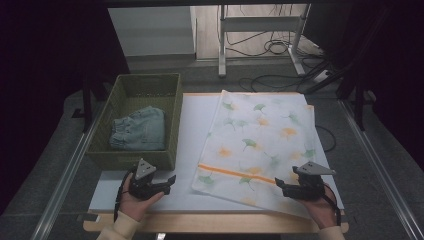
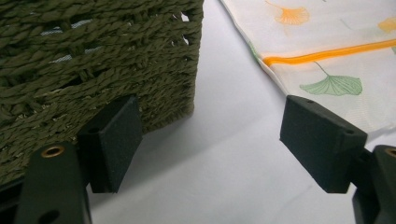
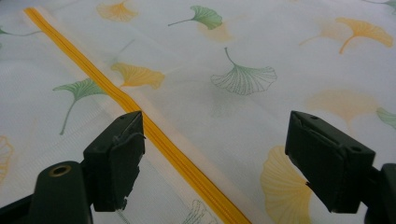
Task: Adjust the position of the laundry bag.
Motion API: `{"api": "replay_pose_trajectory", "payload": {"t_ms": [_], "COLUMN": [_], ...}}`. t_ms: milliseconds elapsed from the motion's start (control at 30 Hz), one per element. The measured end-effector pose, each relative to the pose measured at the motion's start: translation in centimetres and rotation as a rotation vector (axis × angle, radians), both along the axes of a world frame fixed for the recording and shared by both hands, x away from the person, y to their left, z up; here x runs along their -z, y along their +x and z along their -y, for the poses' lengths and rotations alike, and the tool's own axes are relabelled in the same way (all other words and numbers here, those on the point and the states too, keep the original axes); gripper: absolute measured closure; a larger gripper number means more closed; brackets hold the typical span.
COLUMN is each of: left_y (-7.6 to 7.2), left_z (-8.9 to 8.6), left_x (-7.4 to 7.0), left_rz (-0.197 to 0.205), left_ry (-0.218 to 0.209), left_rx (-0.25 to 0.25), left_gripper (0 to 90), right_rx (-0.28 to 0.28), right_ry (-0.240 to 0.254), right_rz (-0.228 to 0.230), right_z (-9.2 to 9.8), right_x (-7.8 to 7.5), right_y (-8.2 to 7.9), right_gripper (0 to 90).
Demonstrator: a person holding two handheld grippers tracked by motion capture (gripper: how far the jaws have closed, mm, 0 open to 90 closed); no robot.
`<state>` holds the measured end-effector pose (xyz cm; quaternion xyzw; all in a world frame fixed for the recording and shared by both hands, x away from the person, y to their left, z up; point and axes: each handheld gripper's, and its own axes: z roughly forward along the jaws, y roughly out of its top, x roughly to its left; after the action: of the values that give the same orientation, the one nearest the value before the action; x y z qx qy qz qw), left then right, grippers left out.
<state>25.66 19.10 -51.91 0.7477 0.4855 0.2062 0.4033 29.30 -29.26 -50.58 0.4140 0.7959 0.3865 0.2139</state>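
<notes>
Two hands in cream sleeves come in over the near edge of the table, each carrying a black two-jaw gripper. The left gripper (image 1: 170,181) sits on bare white table surface (image 1: 190,130) just beside the near corner of the dark green woven basket (image 1: 175,95); its jaws stand wide apart with nothing between them. The right gripper (image 1: 278,184) hovers low over the near part of a white mesh laundry bag printed with green and orange ginkgo leaves (image 1: 260,135), jaws just as wide and holding nothing. In the right gripper view the bag's orange zipper (image 3: 154,135) runs diagonally between the jaws, close to one of them.

My guess is that this is the start: the bag lies flat and zipped, and a folded piece of light blue denim clothing (image 1: 140,129) lies in the basket. The next move likely calls for the right gripper to find the zipper pull, which I cannot make out, while the left pins the fabric so the thin mesh does not drag along.

A white sheet covers the wooden tabletop. Beyond it lie a grey floor, loose black cables (image 1: 272,47) and a white metal frame (image 1: 260,25), with dark curtains at both sides.
</notes>
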Motion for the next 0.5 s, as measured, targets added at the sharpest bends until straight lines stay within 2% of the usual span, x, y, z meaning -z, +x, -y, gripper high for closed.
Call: {"api": "replay_pose_trajectory", "payload": {"t_ms": [133, 233, 367, 400, 500], "left_y": [0.1, -0.1, -0.7, -0.9, -1.2], "left_z": [0.0, -0.1, -0.1, -0.1, 0.0], "left_x": [0.5, 0.8, 0.6, 0.5, 0.4], "left_rz": [-0.005, -0.031, -0.033, -0.028, -0.039], "left_ry": [0.000, -0.016, -0.011, 0.000, -0.005], "left_rx": [0.003, -0.007, -0.004, 0.007, 0.021], "left_gripper": [21.3, 21.7, 23.7, 24.1, 25.0], "right_rx": [-0.010, -0.003, -0.005, -0.010, -0.007], "right_ry": [-0.014, -0.010, -0.013, -0.025, -0.042], "right_rz": [-0.005, -0.006, -0.003, 0.004, 0.013], "right_z": [-0.2, -0.3, -0.4, -0.7, -0.8], "right_x": [0.2, 0.2, 0.1, -0.1, -0.3], "right_y": [0.3, 0.3, 0.1, 0.1, -0.2], "right_gripper": [20.2, 20.3, 20.5, 20.5, 20.5]}}
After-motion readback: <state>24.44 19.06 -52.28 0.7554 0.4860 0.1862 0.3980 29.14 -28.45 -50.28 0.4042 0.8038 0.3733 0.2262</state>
